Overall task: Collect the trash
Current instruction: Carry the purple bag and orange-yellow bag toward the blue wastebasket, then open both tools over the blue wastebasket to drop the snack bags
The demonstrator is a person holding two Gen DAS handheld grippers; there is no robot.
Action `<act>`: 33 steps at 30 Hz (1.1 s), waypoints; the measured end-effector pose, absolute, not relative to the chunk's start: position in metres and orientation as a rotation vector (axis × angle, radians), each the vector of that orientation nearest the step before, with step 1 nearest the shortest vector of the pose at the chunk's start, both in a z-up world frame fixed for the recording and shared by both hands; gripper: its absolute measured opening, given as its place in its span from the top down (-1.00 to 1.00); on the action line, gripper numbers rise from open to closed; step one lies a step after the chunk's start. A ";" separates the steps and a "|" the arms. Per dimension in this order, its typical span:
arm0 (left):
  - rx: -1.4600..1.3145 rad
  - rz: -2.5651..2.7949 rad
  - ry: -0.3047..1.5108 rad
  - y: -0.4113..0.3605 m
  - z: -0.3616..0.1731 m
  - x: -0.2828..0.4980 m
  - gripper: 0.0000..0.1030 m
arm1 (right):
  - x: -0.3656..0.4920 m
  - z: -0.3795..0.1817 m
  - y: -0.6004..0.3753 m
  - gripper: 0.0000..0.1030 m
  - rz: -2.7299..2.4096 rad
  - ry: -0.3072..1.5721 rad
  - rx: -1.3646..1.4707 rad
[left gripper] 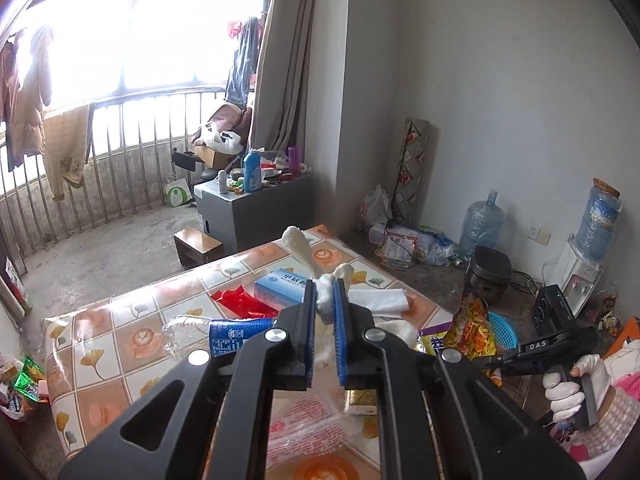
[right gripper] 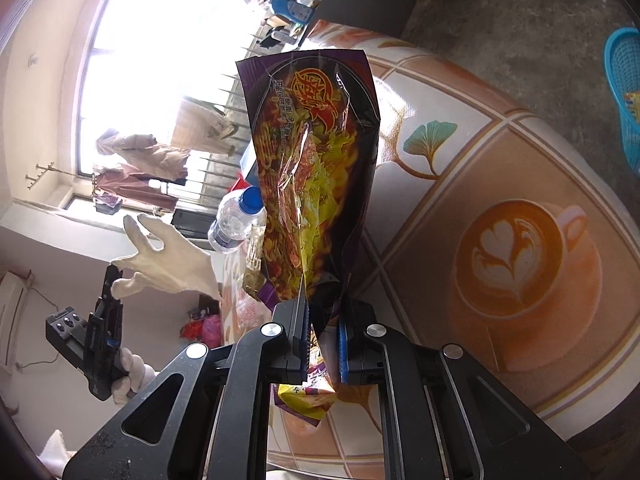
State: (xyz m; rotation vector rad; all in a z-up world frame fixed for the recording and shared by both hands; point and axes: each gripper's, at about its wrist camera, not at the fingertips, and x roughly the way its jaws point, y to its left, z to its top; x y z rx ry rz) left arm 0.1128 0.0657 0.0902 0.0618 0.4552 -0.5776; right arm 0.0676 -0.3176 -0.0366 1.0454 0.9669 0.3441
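Observation:
My left gripper is shut on a white cloth glove, whose empty fingers stick up past the blue pads, above the table. In the right wrist view the same glove hangs from the left gripper at the left. A purple and yellow snack bag stands upright in my right gripper, which is shut on its lower end. That bag and the right gripper also show at the right of the left wrist view, in a white-gloved hand.
The table has a tile and coffee-cup cloth. On it lie a blue box, a red wrapper, a clear bottle, a white tissue and a clear printed bag. A blue basket stands on the floor beside it.

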 end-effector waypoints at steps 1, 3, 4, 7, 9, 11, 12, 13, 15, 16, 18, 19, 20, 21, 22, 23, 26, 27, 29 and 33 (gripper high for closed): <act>0.050 -0.599 0.446 0.064 0.095 0.112 0.85 | 0.066 -0.035 -0.319 0.82 0.339 0.959 1.045; 0.031 -0.646 0.439 0.056 0.102 0.114 0.85 | 0.062 -0.031 -0.323 0.82 0.333 0.940 1.044; 0.024 -0.670 0.436 0.052 0.105 0.115 0.85 | 0.060 -0.029 -0.326 0.82 0.329 0.928 1.043; 0.021 -0.738 0.428 0.034 0.114 0.118 0.85 | 0.055 -0.023 -0.335 0.82 0.316 0.891 1.047; 0.019 -0.783 0.426 0.018 0.118 0.122 0.85 | 0.050 -0.020 -0.342 0.82 0.305 0.867 1.053; 0.013 -0.824 0.430 0.002 0.122 0.125 0.85 | 0.045 -0.018 -0.349 0.82 0.293 0.846 1.059; 0.009 -0.848 0.432 -0.007 0.124 0.127 0.85 | 0.043 -0.017 -0.353 0.82 0.286 0.835 1.063; 0.006 -0.869 0.435 -0.016 0.125 0.129 0.85 | 0.040 -0.016 -0.356 0.82 0.279 0.825 1.066; 0.001 -0.910 0.448 -0.035 0.127 0.134 0.85 | 0.035 -0.015 -0.366 0.82 0.263 0.803 1.077; -0.003 -0.933 0.459 -0.046 0.127 0.137 0.85 | 0.032 -0.015 -0.370 0.82 0.255 0.792 1.084; -0.005 -0.971 0.486 -0.068 0.126 0.141 0.85 | 0.024 -0.017 -0.379 0.82 0.234 0.770 1.100; -0.001 -0.987 0.494 -0.079 0.125 0.142 0.85 | 0.019 -0.018 -0.383 0.82 0.223 0.758 1.110; 0.003 -1.000 0.502 -0.090 0.124 0.142 0.85 | 0.015 -0.019 -0.388 0.82 0.212 0.748 1.119; 0.009 -1.016 0.512 -0.102 0.122 0.141 0.85 | 0.010 -0.021 -0.392 0.82 0.199 0.736 1.130; 0.014 -1.034 0.520 -0.115 0.121 0.142 0.85 | 0.007 -0.023 -0.398 0.82 0.188 0.725 1.142; 0.023 -1.052 0.527 -0.128 0.119 0.143 0.85 | 0.004 -0.025 -0.403 0.82 0.174 0.715 1.155; 0.053 -1.103 0.547 -0.173 0.113 0.144 0.85 | -0.006 -0.032 -0.420 0.82 0.121 0.682 1.195; 0.062 -1.123 0.553 -0.189 0.110 0.145 0.85 | -0.010 -0.035 -0.428 0.82 0.093 0.671 1.205; 0.082 -1.159 0.573 -0.222 0.104 0.146 0.85 | -0.019 -0.039 -0.444 0.82 0.028 0.650 1.216; 0.140 -1.224 0.632 -0.294 0.083 0.147 0.84 | -0.036 -0.051 -0.483 0.82 -0.165 0.626 1.221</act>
